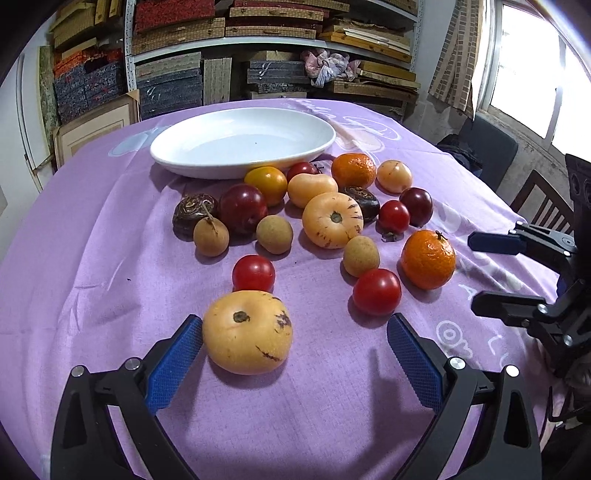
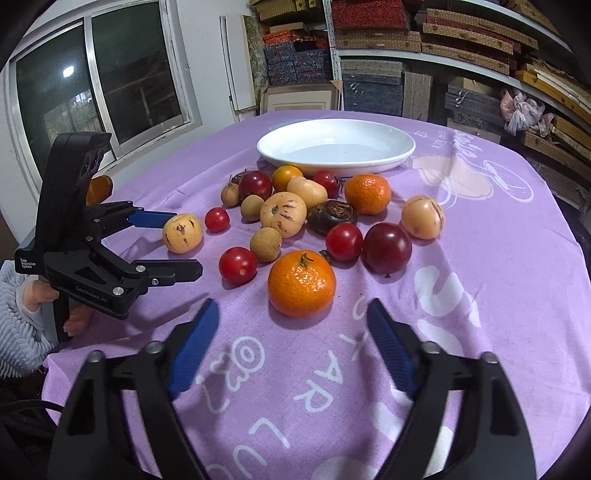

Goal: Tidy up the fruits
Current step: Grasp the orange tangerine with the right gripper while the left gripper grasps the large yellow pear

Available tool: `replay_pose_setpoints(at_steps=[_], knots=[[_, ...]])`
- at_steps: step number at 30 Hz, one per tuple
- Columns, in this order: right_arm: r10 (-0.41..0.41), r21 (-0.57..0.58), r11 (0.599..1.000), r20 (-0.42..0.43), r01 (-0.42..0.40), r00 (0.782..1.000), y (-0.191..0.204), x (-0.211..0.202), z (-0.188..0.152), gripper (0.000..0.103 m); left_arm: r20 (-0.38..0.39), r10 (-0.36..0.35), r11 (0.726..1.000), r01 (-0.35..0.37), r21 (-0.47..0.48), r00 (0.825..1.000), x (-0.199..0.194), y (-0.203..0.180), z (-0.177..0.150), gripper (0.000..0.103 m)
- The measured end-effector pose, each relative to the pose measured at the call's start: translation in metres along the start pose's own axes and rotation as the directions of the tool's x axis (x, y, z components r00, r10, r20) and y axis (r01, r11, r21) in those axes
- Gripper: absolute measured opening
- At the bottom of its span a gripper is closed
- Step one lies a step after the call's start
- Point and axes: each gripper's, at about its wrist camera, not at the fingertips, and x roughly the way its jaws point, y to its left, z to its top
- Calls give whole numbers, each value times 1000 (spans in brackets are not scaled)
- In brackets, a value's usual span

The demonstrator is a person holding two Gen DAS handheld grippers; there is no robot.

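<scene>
A: Biggest first. Table under a purple cloth fills both views. Shelves of flat boxes run across the top of the frame.

B: Plate?

A: White oval plate upper centre in the left wrist view, nothing in it. All fruit sits on the cloth below the plate, in a loose cluster mid-frame.

B: Grippers.

A: Left gripper at the bottom of its own view, jaws spread wide, holding nothing. Yellow speckled melon lies between them, touching or just beside the left-hand pad; the right-hand pad is well clear. In the right wrist view the same gripper comes in from the left edge, with the melon at the upper fingertip.

B: Right one?

A: Right gripper bottom centre of its view, jaws about half open, nothing gripped. Tangerine sits just ahead of the fingertips, not between them.

B: Rest of the fruit?

A: Second tangerine near the plate rim. Dark plum right of centre. Red tomato left of the near tangerine. Small brown longan just above it.
</scene>
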Motion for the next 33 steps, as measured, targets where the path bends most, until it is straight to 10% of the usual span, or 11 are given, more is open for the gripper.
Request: replay_pose_setpoints(at_steps=[12,33], knots=[[9,23,1000,-33,-9,999,-2,21,13,62,-25,-57,997,55,-52,998,6,8,-1,62],[52,61,997,-92,-46,994,-11,47,21,46,-10,-76,996,76,-52,997,4,8,-1,43]])
